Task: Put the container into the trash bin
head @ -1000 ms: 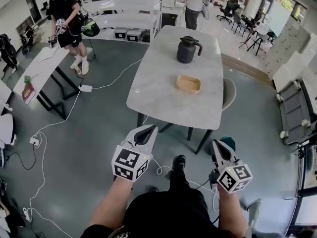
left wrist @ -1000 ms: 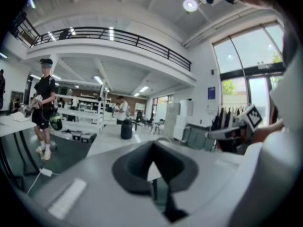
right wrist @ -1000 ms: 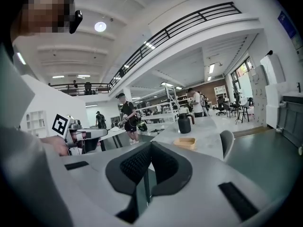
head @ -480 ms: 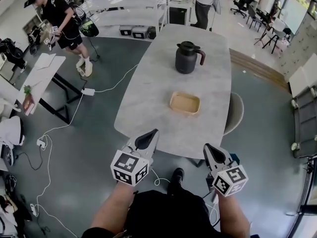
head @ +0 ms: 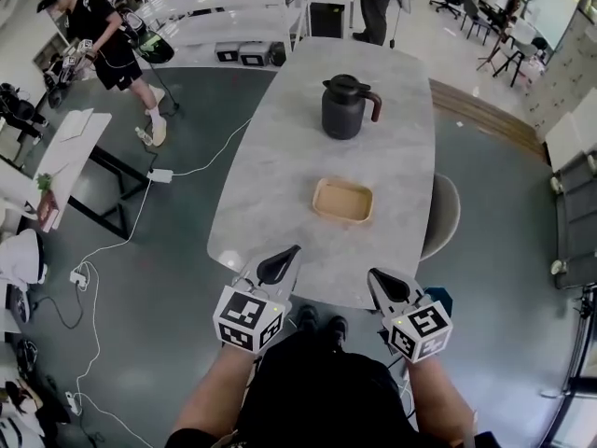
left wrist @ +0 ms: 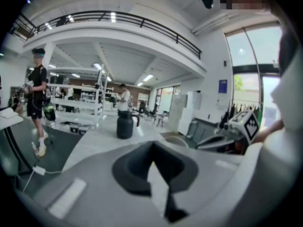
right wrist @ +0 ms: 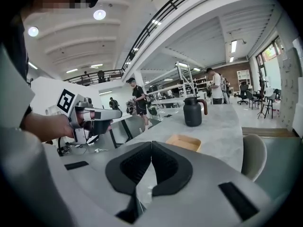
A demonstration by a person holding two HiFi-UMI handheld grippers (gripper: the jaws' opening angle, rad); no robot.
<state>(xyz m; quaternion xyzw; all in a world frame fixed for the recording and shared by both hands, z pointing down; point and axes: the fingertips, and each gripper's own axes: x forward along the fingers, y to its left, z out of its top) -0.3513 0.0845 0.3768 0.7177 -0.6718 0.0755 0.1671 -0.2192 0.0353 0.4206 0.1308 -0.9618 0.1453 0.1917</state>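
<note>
Container [head: 342, 200], mouth up, long side across the table [head: 270, 171].
Bare top around it; left gripper [head: 291, 250], right gripper [head: 375, 275] closed, empty, at the near edge.

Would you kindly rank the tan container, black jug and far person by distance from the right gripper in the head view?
1. The tan container, midway along the table, ahead of the right gripper.
2. The black jug, farther up the table.
3. The person, beyond the far end.
</note>
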